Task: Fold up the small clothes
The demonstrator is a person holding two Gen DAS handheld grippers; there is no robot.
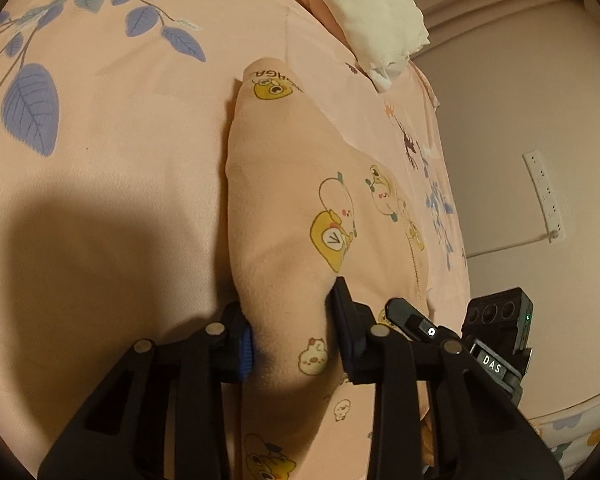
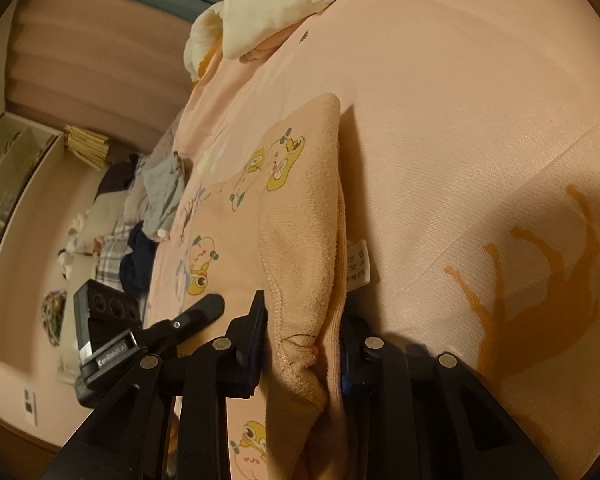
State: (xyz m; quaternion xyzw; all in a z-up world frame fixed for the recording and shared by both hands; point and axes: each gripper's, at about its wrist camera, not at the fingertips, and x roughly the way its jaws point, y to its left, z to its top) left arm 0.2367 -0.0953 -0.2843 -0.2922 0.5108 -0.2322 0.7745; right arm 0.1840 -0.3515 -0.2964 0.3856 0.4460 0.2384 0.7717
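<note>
My left hand-held gripper is clamped on a raised fold of the small peach garment, w/ cartoon animal prints; a blue pad sits on the left finger, fabric bunched between both. The garment lies on the bed's pink bedspread, printed w/ blue leaves, & runs away from me toward a cream cloth heaped at the far end. At right, my right hand-held gripper shows beside the garment's edge. From the right wrist view, my right hand-held gripper is clamped on the garment's stitched hem, folded over itself; a white care label pokes out just right of the fold. Left of the bed, mixed clothes lie piled. An orange animal print sits on the bedspread at right
</note>
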